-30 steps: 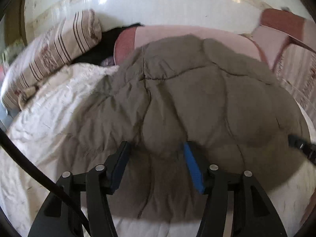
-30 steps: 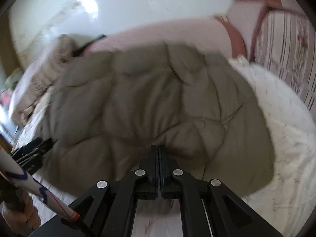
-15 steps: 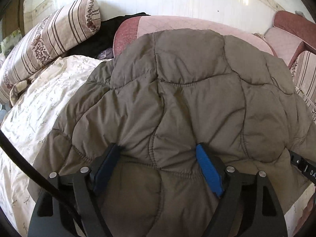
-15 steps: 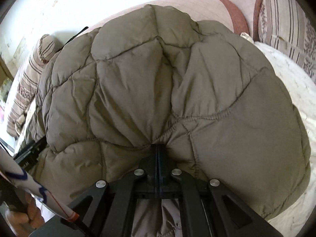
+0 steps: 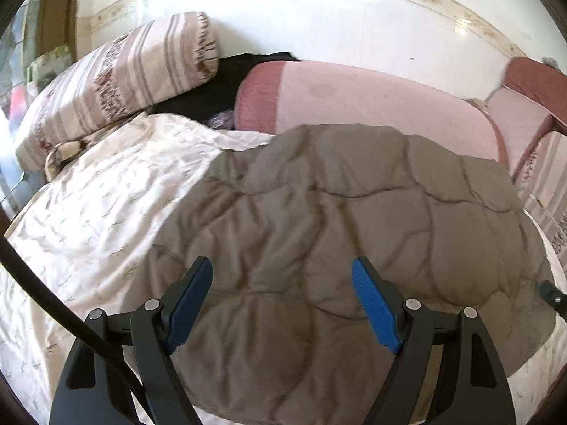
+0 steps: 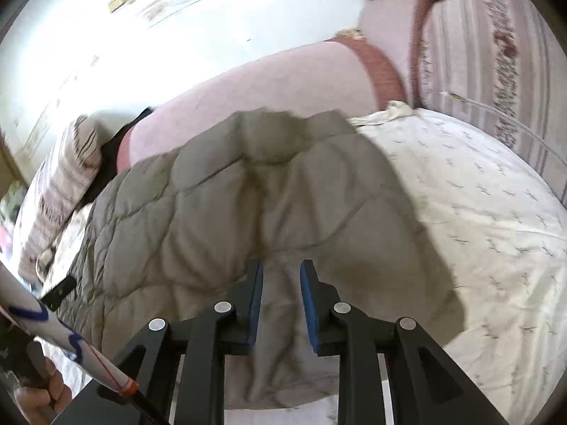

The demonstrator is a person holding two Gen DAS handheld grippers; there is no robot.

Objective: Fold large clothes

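Observation:
A grey-brown quilted jacket (image 5: 336, 212) lies puffed up on the bed, its near edge under both grippers. My left gripper (image 5: 281, 262) hovers over that near edge, open wide, its blue pads (image 5: 193, 294) clear of the fabric. In the right wrist view the jacket (image 6: 230, 205) spreads to the left. My right gripper (image 6: 281, 264) has its jaws opening, a narrow gap between the pads; jacket fabric shows below the gap and is not pinched. The left gripper's tip (image 6: 58, 292) shows at the jacket's left edge.
A cream printed bedsheet (image 5: 106, 194) covers the bed. Along the wall lie a long pink bolster (image 5: 354, 99), a striped pillow (image 5: 117, 81) and a black garment (image 5: 226, 78). Striped cushions (image 6: 496, 53) stand at the right. A person's hand (image 6: 39, 393) holds the left tool.
The jacket, raised close to both cameras half a second ago, has dropped onto the bed. The right jaws have parted and let go of its edge. The left jaws have widened.

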